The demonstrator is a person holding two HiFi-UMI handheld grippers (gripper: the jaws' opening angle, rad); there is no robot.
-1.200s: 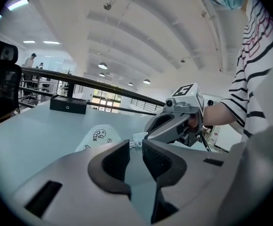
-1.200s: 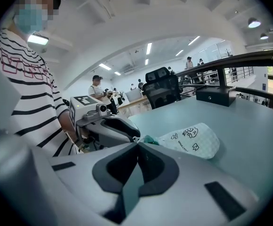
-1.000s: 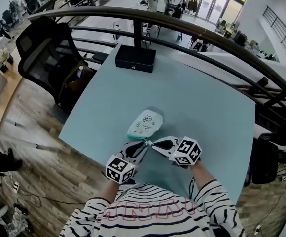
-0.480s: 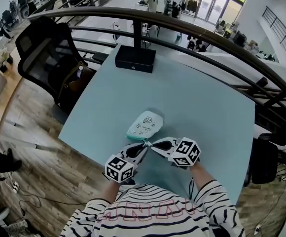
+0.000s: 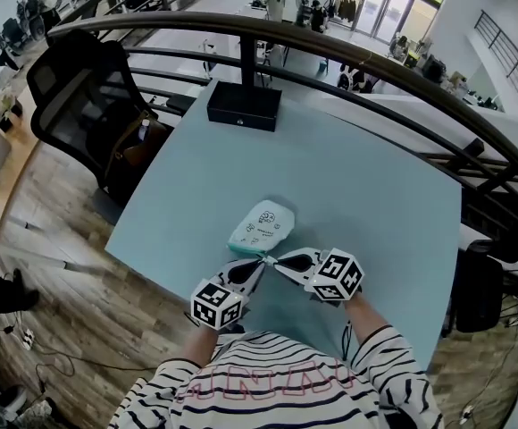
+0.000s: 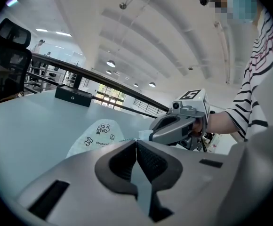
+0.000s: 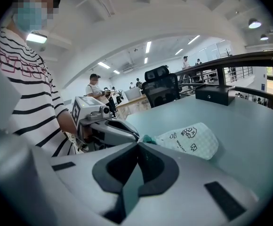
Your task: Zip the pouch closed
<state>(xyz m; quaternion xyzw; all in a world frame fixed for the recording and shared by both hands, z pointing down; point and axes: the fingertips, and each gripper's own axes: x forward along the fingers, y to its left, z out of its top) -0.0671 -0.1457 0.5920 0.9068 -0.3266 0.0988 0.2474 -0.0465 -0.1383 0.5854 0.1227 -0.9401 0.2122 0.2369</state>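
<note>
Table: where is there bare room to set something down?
Bare: the table right of the pouch, out to its right edge, and the stretch between pouch and black box. Crowded: the near edge, where left gripper and right gripper meet at the pouch's end.

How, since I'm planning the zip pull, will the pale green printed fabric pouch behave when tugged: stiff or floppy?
Probably floppy: the pale green printed fabric pouch lies flat and limp on the light blue table. Likely light, so it may slide on that smooth top unless its near end is held.
</note>
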